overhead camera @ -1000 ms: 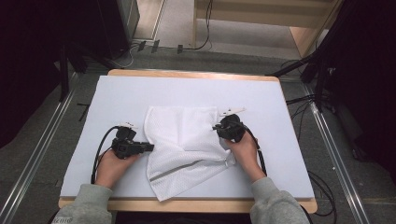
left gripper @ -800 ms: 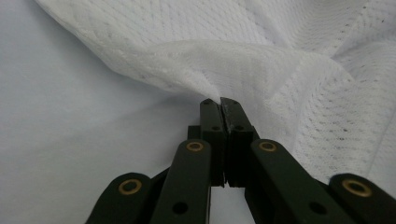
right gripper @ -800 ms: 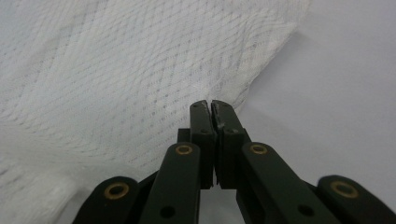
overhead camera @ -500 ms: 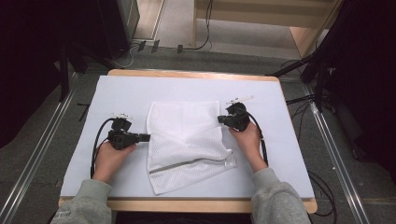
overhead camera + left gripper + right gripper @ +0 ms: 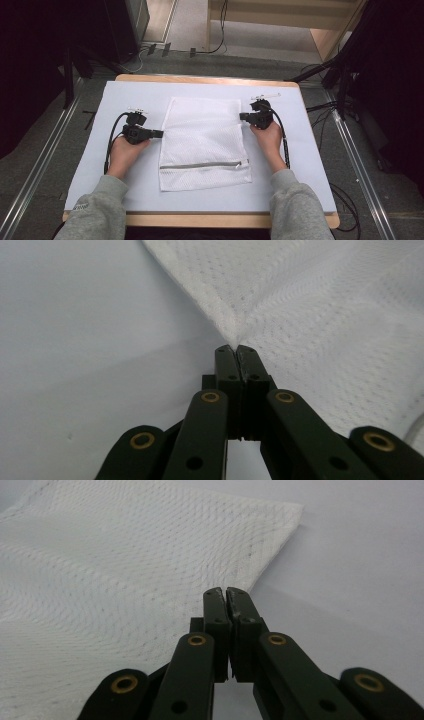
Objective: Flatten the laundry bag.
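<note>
Here the white mesh laundry bag (image 5: 205, 145) lies flat mid-bench (image 5: 300, 165); the left tool (image 5: 235, 349) is clamped on its left edge; the right tool (image 5: 226, 591) is closed at the right edge, grip uncertain; pulling unevenly could slip the mesh free.

The mesh bag (image 5: 205, 142) is white with a fine dotted weave and a grey zipper (image 5: 205, 164) line near its near edge. Both claws, left (image 5: 159, 134) and right (image 5: 243, 116), are black with brass-coloured rivets. The counter (image 5: 300, 165) has a pale lavender-white cover and a wood edge. Sleeves (image 5: 97, 210) are grey.
</note>
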